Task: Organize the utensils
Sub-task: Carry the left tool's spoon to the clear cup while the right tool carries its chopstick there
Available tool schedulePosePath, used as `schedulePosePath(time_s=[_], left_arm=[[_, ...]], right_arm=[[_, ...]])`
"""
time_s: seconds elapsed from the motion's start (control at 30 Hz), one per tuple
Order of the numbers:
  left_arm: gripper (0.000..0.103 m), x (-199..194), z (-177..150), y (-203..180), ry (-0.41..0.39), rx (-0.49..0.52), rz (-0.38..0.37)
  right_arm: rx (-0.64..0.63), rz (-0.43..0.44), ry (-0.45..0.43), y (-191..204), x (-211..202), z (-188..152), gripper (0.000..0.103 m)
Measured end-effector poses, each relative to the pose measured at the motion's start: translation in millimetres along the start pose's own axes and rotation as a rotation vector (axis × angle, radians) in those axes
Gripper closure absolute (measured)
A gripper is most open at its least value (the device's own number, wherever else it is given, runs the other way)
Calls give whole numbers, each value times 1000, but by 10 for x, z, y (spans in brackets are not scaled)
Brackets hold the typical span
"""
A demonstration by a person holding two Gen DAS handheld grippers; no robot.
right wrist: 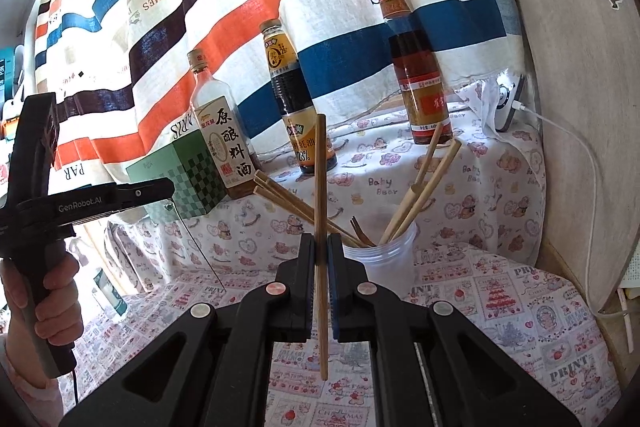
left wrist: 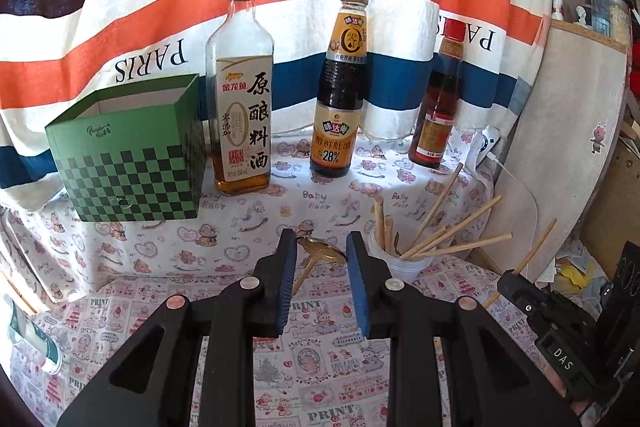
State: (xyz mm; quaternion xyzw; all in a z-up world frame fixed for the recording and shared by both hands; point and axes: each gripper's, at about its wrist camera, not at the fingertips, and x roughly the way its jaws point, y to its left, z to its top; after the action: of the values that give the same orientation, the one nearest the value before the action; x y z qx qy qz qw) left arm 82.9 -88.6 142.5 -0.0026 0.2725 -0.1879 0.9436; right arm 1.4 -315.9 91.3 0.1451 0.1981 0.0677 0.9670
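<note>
A clear plastic cup (left wrist: 400, 261) (right wrist: 390, 261) stands on the printed tablecloth and holds several wooden chopsticks (left wrist: 456, 231) (right wrist: 420, 191) that fan outward. My right gripper (right wrist: 321, 239) is shut on one wooden chopstick (right wrist: 321, 187), held almost upright just left of the cup; it also shows in the left wrist view (left wrist: 536, 251). My left gripper (left wrist: 321, 239) is open and empty above a gold spoon (left wrist: 316, 253) that lies on the cloth left of the cup.
A green checkered box (left wrist: 128, 155) (right wrist: 192, 175) stands at the back left. Three sauce bottles line the back: cooking wine (left wrist: 242, 99), oyster sauce (left wrist: 340, 99), a red-capped bottle (left wrist: 438, 107). A striped cloth hangs behind. A white cable (right wrist: 592, 187) runs down the right.
</note>
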Motion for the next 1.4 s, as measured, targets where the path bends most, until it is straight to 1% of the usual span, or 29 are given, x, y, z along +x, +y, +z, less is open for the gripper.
schedulePosePath(time_s=[0.1, 0.17, 0.3, 0.4, 0.43, 0.5, 0.6, 0.67, 0.73, 0.77, 0.83, 0.9, 0.97, 1.0, 1.07, 1.13, 1.2, 1.3, 1.4], left_arm=[[79, -109, 81, -33, -33, -9, -28], [79, -166, 142, -74, -46, -16, -52], [79, -286, 300, -205, -90, -11, -72], [79, -368, 446, -303, -119, -18, -98], [79, -394, 510, -344, -132, -19, -111], [79, -420, 627, -421, -155, -19, -130], [79, -412, 807, -538, -188, -29, -158], [79, -366, 899, -606, -200, -34, -179], [79, -274, 955, -653, -203, -41, -184], [79, -204, 970, -666, -201, -47, -185], [79, -37, 991, -687, -196, -58, -184], [79, 119, 1018, -695, -186, -80, -182], [79, 241, 1056, -694, -180, -92, -195], [79, 278, 1080, -695, -183, -93, -183], [79, 328, 1123, -690, -195, -87, -176], [79, 360, 1174, -687, -195, -85, -182], [80, 364, 1236, -689, -202, -85, -169], [80, 330, 1301, -685, -219, -90, -173], [80, 332, 1324, -689, -226, -94, -184]], right_arm=[[-54, -37, -40, 40, -105, 220, 96], [-72, -44, -71, 55, -190, 387, 96], [-81, -50, -141, 67, -315, 710, 96], [-82, -80, -189, 74, -291, 899, 96], [-76, -76, -199, 64, -268, 958, 96], [-58, -58, -216, 47, -212, 1055, 96], [-51, -80, -254, 23, -124, 1137, 96], [-30, -81, -281, -41, -79, 1142, 96], [9, -127, -308, -127, -25, 1102, 96], [24, -132, -311, -174, 15, 1075, 96], [32, -117, -270, -238, 177, 1067, 96], [42, -118, -255, -285, 299, 1024, 96], [22, -117, -241, -290, 404, 989, 96], [15, -126, -243, -293, 441, 973, 96], [18, -125, -245, -321, 489, 950, 96], [43, -105, -235, -387, 532, 946, 96], [76, -95, -228, -470, 558, 948, 96], [116, -85, -224, -572, 568, 952, 96], [110, -98, -214, -594, 602, 947, 96]])
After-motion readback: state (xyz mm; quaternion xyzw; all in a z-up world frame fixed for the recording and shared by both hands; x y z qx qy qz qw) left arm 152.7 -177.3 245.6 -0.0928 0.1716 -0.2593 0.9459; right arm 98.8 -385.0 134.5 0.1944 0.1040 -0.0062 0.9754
